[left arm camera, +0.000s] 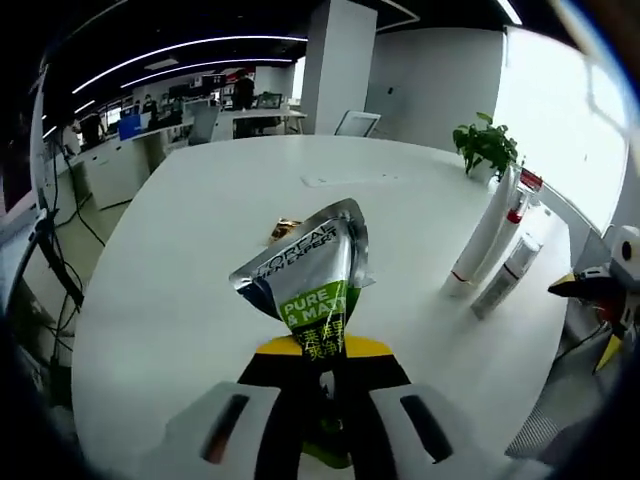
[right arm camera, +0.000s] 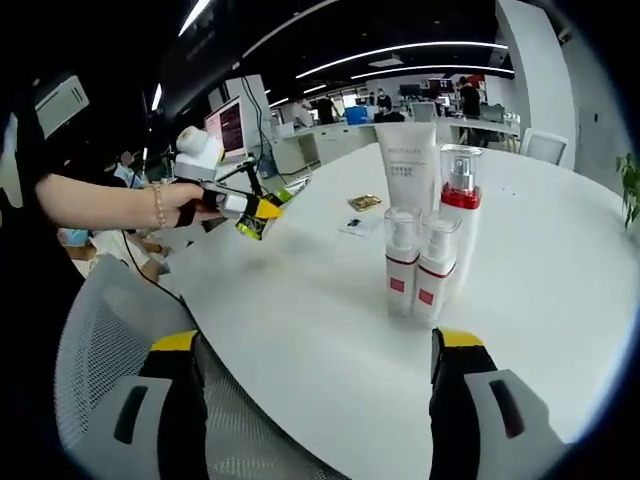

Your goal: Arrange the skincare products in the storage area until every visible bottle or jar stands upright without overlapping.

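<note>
The left claw (left arm camera: 325,375) pinched a silver-and-green soft squeeze tube (left arm camera: 312,290) by its body, crimped end raised above the white round counter (left arm camera: 200,280). Light and squashy, it looked; better gripped low. The right claw (right arm camera: 315,400) hung spread near the standing white-and-red pump bottles (right arm camera: 420,265).

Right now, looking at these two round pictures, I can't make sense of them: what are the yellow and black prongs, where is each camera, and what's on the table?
No robot here: a person holds a two-pronged gripper in each hand, and a fisheye camera rides on each one, looking along its prongs.

In the left gripper view, the left gripper is shut on a silver and green tube held above the white table.

In the right gripper view, the right gripper is open and empty; its prongs rise from the bottom. Ahead stand a white tube, a red-collared spray bottle and two small pump bottles, all upright, close together. The person's hand appears at the left, holding the other gripper.
</note>
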`<action>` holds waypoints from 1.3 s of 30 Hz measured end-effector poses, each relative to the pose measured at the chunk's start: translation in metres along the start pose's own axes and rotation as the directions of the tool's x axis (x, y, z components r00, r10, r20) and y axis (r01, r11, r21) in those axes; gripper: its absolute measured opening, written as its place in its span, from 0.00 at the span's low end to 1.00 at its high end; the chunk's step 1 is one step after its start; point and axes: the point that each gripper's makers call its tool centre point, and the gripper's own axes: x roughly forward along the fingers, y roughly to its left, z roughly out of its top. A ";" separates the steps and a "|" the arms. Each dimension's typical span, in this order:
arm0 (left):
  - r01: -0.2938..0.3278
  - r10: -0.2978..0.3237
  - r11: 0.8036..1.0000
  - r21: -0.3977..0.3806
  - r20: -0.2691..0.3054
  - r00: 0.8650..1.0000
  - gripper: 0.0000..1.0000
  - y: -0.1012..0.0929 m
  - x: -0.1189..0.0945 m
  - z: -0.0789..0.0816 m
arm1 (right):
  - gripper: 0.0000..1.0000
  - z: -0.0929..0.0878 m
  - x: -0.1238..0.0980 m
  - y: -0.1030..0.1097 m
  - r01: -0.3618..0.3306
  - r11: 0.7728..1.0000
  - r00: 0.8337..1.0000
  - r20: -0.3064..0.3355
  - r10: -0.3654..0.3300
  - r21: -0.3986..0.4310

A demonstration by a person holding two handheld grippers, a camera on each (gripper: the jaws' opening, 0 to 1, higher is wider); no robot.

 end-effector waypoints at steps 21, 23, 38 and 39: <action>0.054 -0.054 0.999 -0.001 0.082 0.995 0.05 -0.033 -0.051 0.013 | 0.89 0.012 -0.003 0.008 -0.080 0.995 0.995 0.070 0.076 0.056; 0.058 -0.057 0.998 -0.001 0.088 0.994 0.05 -0.036 -0.056 0.013 | 0.88 0.013 -0.003 0.005 -0.083 0.994 0.994 0.078 0.077 0.066; 0.130 -0.148 0.981 0.147 0.122 0.981 0.06 -0.087 -0.091 0.026 | 0.81 0.054 0.006 0.054 -0.244 0.959 0.951 0.227 0.208 0.143; 0.135 -0.156 0.977 0.164 0.124 0.980 0.06 -0.091 -0.092 0.027 | 0.81 0.056 0.007 0.055 -0.256 0.954 0.946 0.241 0.214 0.155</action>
